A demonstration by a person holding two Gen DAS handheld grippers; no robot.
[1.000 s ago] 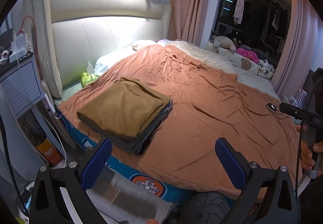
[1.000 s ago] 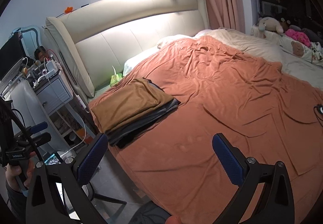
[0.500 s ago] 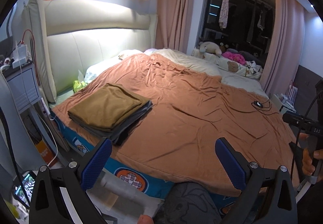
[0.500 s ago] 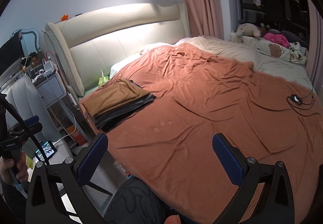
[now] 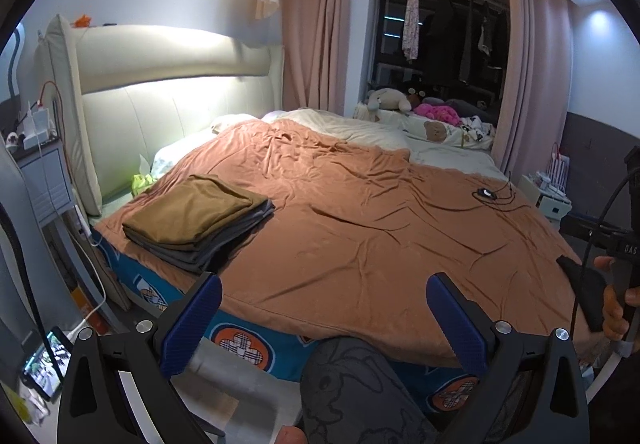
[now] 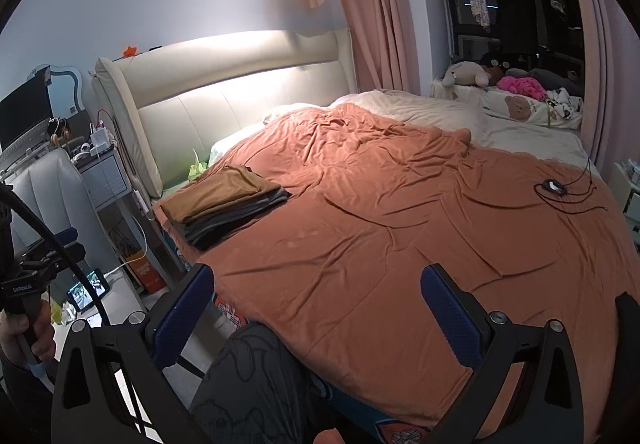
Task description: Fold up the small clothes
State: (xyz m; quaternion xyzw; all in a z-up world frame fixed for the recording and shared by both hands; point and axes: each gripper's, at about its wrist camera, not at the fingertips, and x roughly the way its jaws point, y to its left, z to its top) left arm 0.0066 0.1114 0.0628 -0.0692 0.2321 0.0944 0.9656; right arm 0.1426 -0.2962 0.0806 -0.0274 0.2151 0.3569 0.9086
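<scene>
Near the head-end corner of the bed, a stack of folded clothes point(image 5: 198, 220) — a brown piece on top of grey ones — rests on the orange blanket point(image 5: 360, 228), close to the cream headboard point(image 5: 160, 84). Both grippers hang above the bed's near edge, well apart from the stack: the left gripper point(image 5: 322, 318) and the right gripper point(image 6: 316, 310) each have their blue fingers spread wide — nothing between them. A black cable point(image 6: 560, 190) lies on the blanket's far side.
</scene>
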